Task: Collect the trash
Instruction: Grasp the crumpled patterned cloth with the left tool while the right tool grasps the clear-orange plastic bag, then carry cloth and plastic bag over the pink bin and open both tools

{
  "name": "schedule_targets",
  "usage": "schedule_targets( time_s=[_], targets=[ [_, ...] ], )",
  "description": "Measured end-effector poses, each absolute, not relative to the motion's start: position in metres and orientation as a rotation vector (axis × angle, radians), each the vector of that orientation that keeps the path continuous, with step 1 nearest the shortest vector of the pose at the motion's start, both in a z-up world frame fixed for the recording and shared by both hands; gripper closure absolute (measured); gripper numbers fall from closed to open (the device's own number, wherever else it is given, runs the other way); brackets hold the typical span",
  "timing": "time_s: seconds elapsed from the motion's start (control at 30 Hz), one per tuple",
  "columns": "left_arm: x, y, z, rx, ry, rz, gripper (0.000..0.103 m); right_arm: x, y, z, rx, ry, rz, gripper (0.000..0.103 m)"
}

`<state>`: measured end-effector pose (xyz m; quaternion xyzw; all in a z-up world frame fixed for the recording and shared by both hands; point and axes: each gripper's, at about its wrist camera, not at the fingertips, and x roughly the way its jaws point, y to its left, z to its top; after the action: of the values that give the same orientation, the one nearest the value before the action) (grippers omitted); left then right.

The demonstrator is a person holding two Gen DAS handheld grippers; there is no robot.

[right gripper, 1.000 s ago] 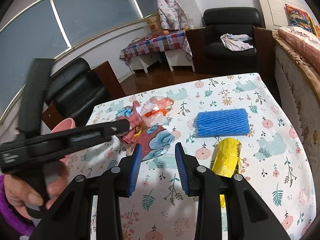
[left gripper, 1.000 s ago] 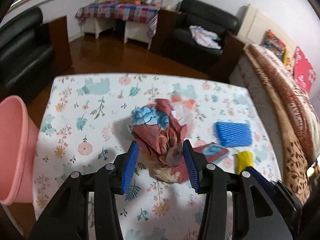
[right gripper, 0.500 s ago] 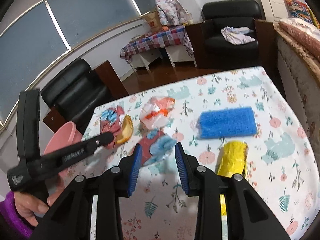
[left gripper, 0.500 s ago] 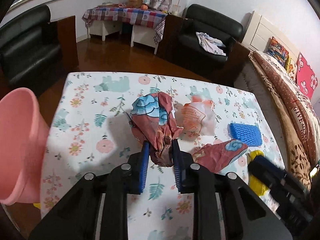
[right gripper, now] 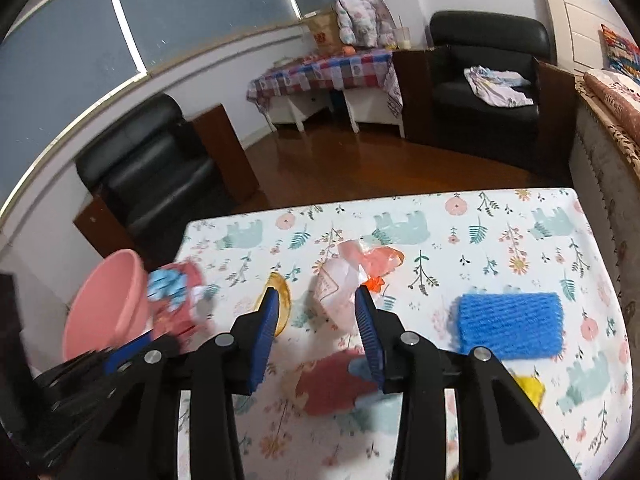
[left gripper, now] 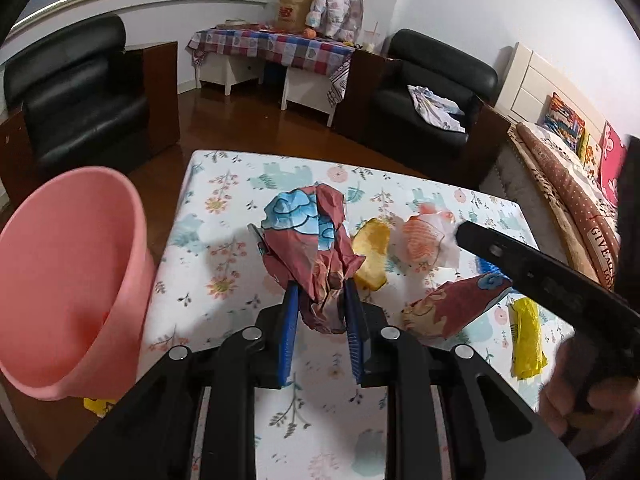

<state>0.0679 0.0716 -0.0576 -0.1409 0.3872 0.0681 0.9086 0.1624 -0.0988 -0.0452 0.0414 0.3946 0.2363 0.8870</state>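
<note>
My left gripper [left gripper: 320, 292] is shut on a crumpled red and blue wrapper [left gripper: 316, 240], held above the floral tablecloth [left gripper: 224, 280]. A pink bin [left gripper: 60, 280] stands just left of it, off the table's edge. My right gripper [right gripper: 317, 296] hovers over a white and orange plastic bag [right gripper: 344, 280]; its jaws are opening and the pads press on nothing. A yellow curled scrap [right gripper: 285, 294] lies by its left fingertip. A flat red and blue wrapper [right gripper: 332, 384] lies under the right gripper.
A blue foam net [right gripper: 510, 324] and a yellow bag [right gripper: 528, 388] lie on the table's right side. Black armchairs [left gripper: 76, 112] and a checked side table [left gripper: 272, 46] stand beyond the far edge. A bed [left gripper: 572, 200] runs along the right.
The left jaws closed on the crumpled wrapper and carried it up and left, nearer the pink bin. The right gripper swung left over the white and orange bag, and its jaws widened.
</note>
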Motion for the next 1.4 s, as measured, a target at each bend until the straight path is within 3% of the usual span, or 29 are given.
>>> schedule_targets(
  time_s=[0.27,0.3,0.5,0.6,1.03,1.4],
  targets=[
    [0.062,0.074,-0.065,-0.306,0.811,0.148,0.081,0.181,-0.085,-0.071,0.054,0.868,0.415,0.065],
    [0.061,0.074,-0.065,-0.306,0.81,0.146,0.081,0.18,-0.085,-0.073,0.042,0.864,0.407,0.071],
    [0.058,0.077,-0.063,-0.315,0.798,0.139,0.081,0.178,-0.091,-0.079,-0.011,0.861,0.385,0.08],
    [0.054,0.077,-0.061,-0.309,0.786,0.136,0.081,0.174,-0.099,-0.08,0.009,0.857,0.377,0.099],
    [0.035,0.074,-0.047,-0.304,0.734,0.119,0.081,0.138,-0.123,-0.037,0.099,0.768,0.443,0.102],
    [0.012,0.089,-0.032,-0.302,0.677,0.163,0.081,0.095,-0.085,-0.004,0.095,0.714,0.603,0.101]
  ],
)
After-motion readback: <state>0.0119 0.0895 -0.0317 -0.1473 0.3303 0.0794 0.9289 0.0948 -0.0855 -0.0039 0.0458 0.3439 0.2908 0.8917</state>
